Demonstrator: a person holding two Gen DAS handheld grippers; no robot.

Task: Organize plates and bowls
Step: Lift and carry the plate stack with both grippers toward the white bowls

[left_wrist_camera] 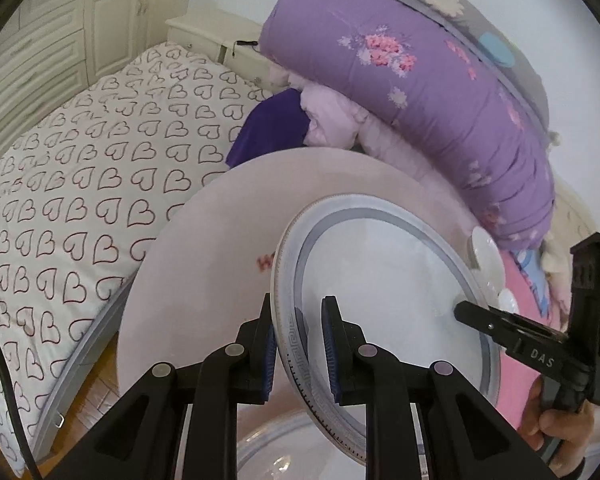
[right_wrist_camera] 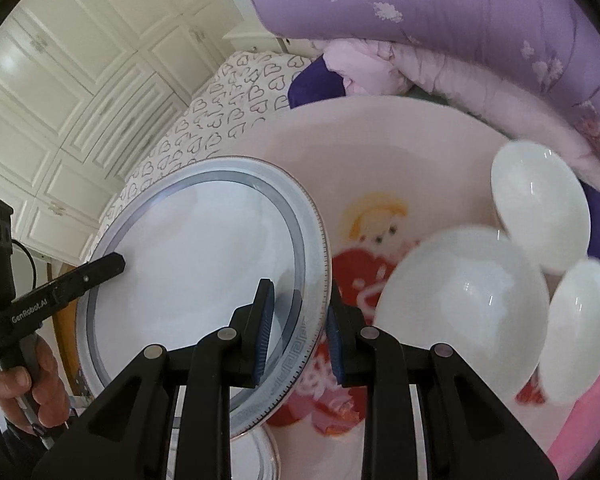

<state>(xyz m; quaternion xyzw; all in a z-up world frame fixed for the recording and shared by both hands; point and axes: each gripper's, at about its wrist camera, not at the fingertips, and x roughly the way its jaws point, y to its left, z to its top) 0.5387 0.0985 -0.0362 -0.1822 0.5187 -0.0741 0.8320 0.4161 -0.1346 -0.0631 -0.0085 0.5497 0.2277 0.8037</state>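
The big plate with the grey ring (left_wrist_camera: 388,292) is up in the air, tilted, and two hand-held grippers carry it together. The left hand-held gripper (left_wrist_camera: 298,354) pinches the plate's rim on one side, with its blue pads close together on the patterned edge. The right hand-held gripper (right_wrist_camera: 300,334) pinches the rim on the other side in the same way, narrow and tight on the plate. In each wrist view the other gripper's black finger reaches onto the plate from the far edge, and a person's hand (right_wrist_camera: 24,384) holds that tool from below. Under the plate sits a round pink table (left_wrist_camera: 204,264) with a cartoon girl and red hearts painted on it. Three white bowls (right_wrist_camera: 464,312) rest on that pink table, near each other but not stacked; they look a bit blurry, so I cannot tell if any two touch. Low down in both views there is the rim of another plate (right_wrist_camera: 260,456) with a gold edge, just under the lifted one. I think the job is only partly done. The ringed plate is picked up, but it is not set down in its place yet. My guess is that it should go on top of the other plate, or be put aside so the bowls can be stacked. The bowls are all apart, so that part looks like it is left to do. Behind everything is a bed (left_wrist_camera: 80,184) with a heart sheet and a fat purple quilt (left_wrist_camera: 440,88).
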